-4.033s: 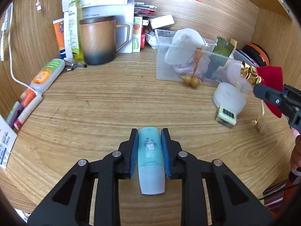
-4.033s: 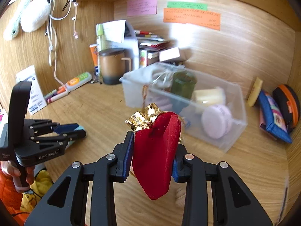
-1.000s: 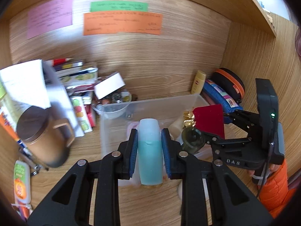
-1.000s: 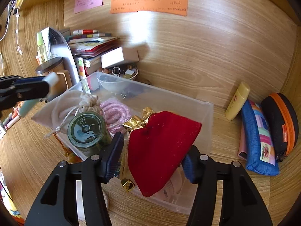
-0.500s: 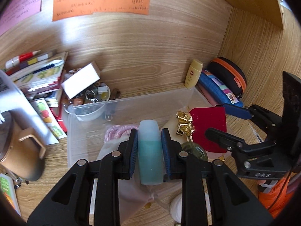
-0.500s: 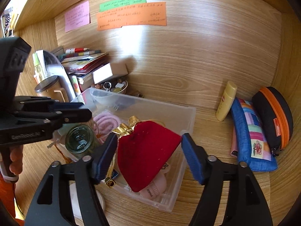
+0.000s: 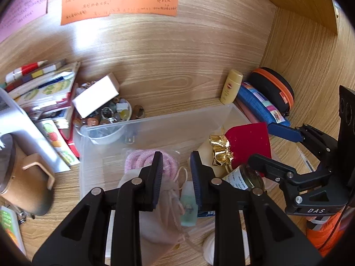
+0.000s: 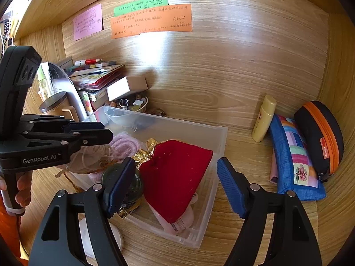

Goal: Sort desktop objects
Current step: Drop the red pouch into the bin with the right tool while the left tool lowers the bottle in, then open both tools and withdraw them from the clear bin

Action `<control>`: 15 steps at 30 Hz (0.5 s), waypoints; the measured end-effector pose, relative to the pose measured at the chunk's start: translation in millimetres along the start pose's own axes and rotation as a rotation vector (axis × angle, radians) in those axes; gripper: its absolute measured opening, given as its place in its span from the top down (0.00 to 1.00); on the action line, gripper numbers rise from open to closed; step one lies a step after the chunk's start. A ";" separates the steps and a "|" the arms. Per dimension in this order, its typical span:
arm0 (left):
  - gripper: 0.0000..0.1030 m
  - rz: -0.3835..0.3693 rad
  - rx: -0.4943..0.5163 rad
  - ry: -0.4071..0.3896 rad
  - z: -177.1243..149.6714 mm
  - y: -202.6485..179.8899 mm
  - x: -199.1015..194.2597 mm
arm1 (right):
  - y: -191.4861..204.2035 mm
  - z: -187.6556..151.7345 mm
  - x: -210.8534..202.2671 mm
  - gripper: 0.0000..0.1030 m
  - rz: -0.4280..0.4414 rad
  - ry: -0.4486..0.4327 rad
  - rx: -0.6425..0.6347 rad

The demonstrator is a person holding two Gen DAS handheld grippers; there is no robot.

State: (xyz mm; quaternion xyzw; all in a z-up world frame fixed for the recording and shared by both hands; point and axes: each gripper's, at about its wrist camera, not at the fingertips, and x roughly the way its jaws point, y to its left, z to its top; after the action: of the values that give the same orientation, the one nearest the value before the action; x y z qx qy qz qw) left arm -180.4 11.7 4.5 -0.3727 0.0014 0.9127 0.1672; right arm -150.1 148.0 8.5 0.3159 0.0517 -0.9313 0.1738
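Turquoise plastic bottle (image 7: 188, 204): lies in the clear plastic storage bin (image 8: 188, 123), on its side against a beige cloth drawstring bag (image 7: 164, 201), below the left tongs and free of them.
Red velvet pouch with gold tie (image 8: 175, 177): lies in the same bin at its right end, heaped over other contents and leaning on the bin's right wall.
Left tongs (image 7: 176, 155): hang over the bin with a narrow gap between the pads and nothing in it.
Right tongs (image 8: 175, 161): spread wide on either side of the pouch, pads not touching it.
Bin neighbours: a dark green glass jar (image 7: 243, 180) just beside the pouch, and a pink coiled cord (image 8: 124, 143) behind the bag.
Bin's place: on the wooden desk (image 8: 244, 155), near its back edge.
Risk, snagging: pulling either tongs away low could catch the gold tie or the bag's drawstring and drag things back out.
Risk, spill: the pouch sits high, so a nudge could tip it over the wall.
Risk, collision: the two tongs are near each other over the bin and could knock together.
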 end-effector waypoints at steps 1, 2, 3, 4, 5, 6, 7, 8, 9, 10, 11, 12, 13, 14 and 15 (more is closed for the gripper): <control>0.70 0.018 0.005 -0.008 -0.7 -0.9 -4.3 | 0.3 0.1 -0.6 0.29 -0.001 0.001 0.002; 0.62 0.029 0.008 -0.018 -1.4 -1.3 -8.4 | 0.8 0.4 -1.8 0.28 -0.001 0.001 0.005; 0.58 0.041 0.010 -0.031 -2.5 -1.8 -13.5 | 1.5 1.0 -4.1 0.28 -0.002 -0.002 0.007; 0.50 0.056 0.013 -0.049 -4.0 -2.4 -20.0 | 1.9 1.5 -6.7 0.28 -0.002 -0.007 0.007; 0.44 0.071 0.016 -0.068 -5.7 -3.1 -27.1 | 2.8 2.1 -10.4 0.25 -0.004 -0.015 0.006; 0.42 0.079 0.018 -0.080 -6.8 -3.2 -32.0 | 3.9 2.7 -14.5 0.23 -0.007 -0.023 0.003; 0.39 0.086 0.020 -0.094 -8.8 -3.5 -39.0 | 5.3 3.1 -19.8 0.18 -0.015 -0.035 0.002; 0.34 0.092 0.021 -0.103 -10.5 -3.6 -44.5 | 6.2 3.2 -24.7 0.18 -0.020 -0.048 0.000; 0.31 0.101 0.021 -0.113 -12.6 -3.8 -49.8 | 8.2 2.8 -31.7 0.18 -0.023 -0.064 -0.005; 0.27 0.114 0.023 -0.124 -15.5 -4.2 -55.5 | 9.3 2.5 -35.3 0.17 -0.023 -0.070 -0.009; 0.24 0.126 0.027 -0.136 -18.8 -5.0 -60.7 | 12.3 1.2 -41.6 0.17 -0.023 -0.080 -0.016; 0.23 0.134 0.030 -0.141 -21.2 -5.9 -63.8 | 14.5 0.2 -45.2 0.17 -0.026 -0.083 -0.021; 0.19 0.146 0.030 -0.147 -25.1 -6.6 -68.1 | 17.3 -1.1 -48.4 0.17 -0.030 -0.084 -0.028; 0.16 0.155 0.030 -0.151 -28.7 -7.4 -71.5 | 19.8 -2.8 -51.1 0.17 -0.034 -0.084 -0.035; 0.14 0.161 0.029 -0.156 -32.7 -8.1 -74.7 | 24.2 -5.7 -54.6 0.16 -0.038 -0.083 -0.046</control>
State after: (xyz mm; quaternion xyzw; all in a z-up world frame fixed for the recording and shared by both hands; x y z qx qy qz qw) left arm -106.0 -7.6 32.7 -0.2967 0.0316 0.9493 0.0986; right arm -97.8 142.4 37.4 0.2719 0.0719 -0.9452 0.1656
